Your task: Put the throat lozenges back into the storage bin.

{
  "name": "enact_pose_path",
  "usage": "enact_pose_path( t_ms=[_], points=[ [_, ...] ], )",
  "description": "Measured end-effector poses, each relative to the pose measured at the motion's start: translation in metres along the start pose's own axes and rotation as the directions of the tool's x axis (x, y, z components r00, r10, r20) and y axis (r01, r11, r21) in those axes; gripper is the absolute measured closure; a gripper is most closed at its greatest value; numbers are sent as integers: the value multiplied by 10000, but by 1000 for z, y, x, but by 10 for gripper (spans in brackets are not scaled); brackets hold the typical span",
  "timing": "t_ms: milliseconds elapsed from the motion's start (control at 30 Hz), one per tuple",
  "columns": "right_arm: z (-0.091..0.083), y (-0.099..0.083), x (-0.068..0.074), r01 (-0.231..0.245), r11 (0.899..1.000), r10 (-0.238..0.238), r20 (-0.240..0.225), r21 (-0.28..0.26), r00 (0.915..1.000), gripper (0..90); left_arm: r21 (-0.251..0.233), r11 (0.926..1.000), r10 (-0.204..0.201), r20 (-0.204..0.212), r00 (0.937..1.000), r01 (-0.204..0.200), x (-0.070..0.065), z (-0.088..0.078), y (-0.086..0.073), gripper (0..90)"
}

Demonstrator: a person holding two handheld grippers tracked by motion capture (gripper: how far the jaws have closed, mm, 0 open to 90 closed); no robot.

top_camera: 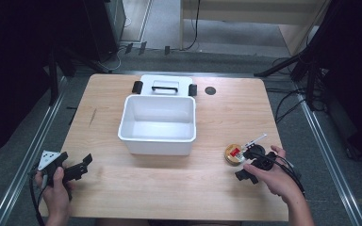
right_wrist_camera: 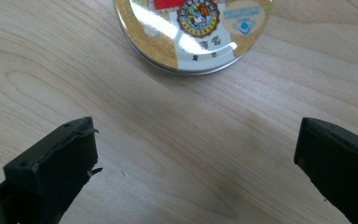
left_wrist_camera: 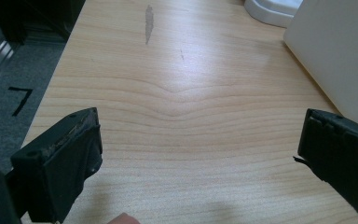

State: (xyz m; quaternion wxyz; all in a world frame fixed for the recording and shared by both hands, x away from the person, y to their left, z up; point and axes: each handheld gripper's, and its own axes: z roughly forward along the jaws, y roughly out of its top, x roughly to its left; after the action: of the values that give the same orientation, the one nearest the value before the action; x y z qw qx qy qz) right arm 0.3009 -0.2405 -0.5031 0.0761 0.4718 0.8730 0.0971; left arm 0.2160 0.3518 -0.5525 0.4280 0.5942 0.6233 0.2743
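Tin: round gold tin [right_wrist_camera: 192, 32] lies flat on the table [top_camera: 169, 174], just ahead of the right gripper [right_wrist_camera: 196, 158], untouched, between nothing.
Right gripper: jaws wide apart, empty, bare wood between them; probably lined up to close on the tin.
Right hand: hand [top_camera: 275, 176] low at the table's right front, gripper pointing toward the tin [top_camera: 234, 154].
Left gripper: left gripper [left_wrist_camera: 200, 154] open, empty, parked at the left front.
Box: white box [top_camera: 158, 123] open at mid-table, likely where the tin goes; lid [top_camera: 166, 86] behind it.
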Motion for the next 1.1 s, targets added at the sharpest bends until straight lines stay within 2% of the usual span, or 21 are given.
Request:
enact_pose_path(
  t_ms=[333,467,633,867,1100],
  points=[
    [1,26,4,372,9958,-380,88,835,9992,0,34,10000,-11,-57,10000,11,0,0,0,0],
    [2,34,5,351,9934,-356,30,1090,9994,4,82,10000,-15,-12,10000,15,0,1,0,0],
    [3,45,5,81,9939,-103,198,1101,9998,19,102,9999,15,37,10000,-16,0,1,1,0],
    [5,59,8,134,9930,-155,170,1172,9997,25,147,9999,-12,59,10000,11,0,2,1,0],
    [11,69,8,-92,9924,52,325,1229,9995,49,149,9999,-17,63,10000,16,1,2,1,0]
  ],
)
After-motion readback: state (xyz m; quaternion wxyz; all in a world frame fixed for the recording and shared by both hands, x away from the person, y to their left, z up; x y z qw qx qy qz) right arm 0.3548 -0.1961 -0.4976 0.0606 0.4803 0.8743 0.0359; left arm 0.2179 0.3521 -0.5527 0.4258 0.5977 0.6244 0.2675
